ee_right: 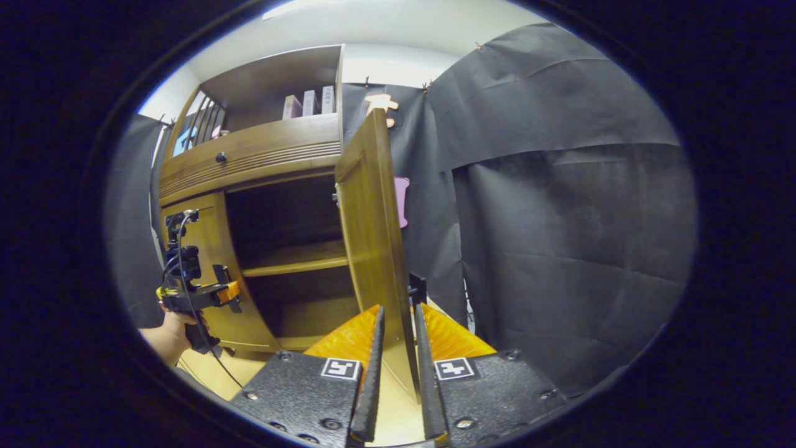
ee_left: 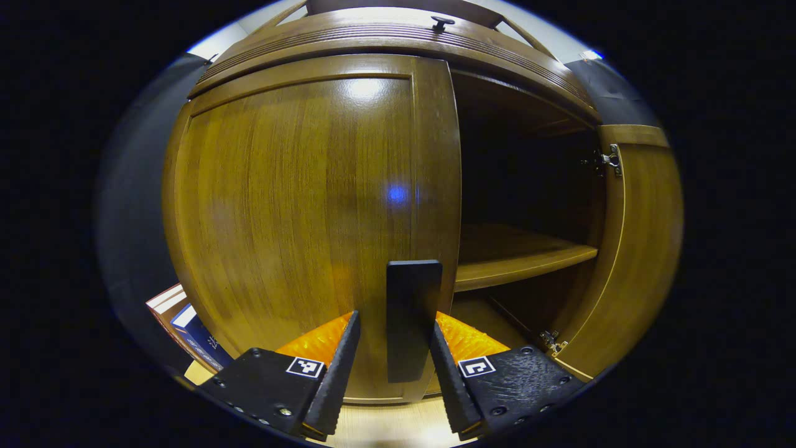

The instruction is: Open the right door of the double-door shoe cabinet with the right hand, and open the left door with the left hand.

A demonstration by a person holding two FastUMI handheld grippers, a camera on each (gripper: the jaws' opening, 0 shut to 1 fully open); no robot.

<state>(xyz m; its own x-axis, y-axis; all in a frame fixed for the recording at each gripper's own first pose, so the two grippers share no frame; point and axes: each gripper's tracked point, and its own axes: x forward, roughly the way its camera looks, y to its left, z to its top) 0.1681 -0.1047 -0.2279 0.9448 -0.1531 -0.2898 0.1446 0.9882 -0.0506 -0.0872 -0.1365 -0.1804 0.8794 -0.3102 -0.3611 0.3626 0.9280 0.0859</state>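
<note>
While the right door (ee_right: 373, 249) stands swung out wide in the middle of the right gripper view, with its edge turned toward the camera, the left door (ee_left: 298, 218) fills the centre and left of the left gripper view and looks closed, or very nearly closed, against the shoe cabinet (ee_left: 398, 37). So I judge that the first half of the task is done and the second half is not yet done.

The right gripper (ee_right: 398, 361), at the bottom centre of its view, has its two fingers on either side of the lower edge of the right door, with a narrow gap; whether both pads press on the wood I cannot tell.

The left gripper (ee_left: 390, 367) is partly open at the bottom centre of its view. Between its fingers stands the dark handle (ee_left: 411, 317) of the left door, and small gaps show on both sides, so it does not grip it yet. What remains is to close on this handle and pull the left door open.
</note>
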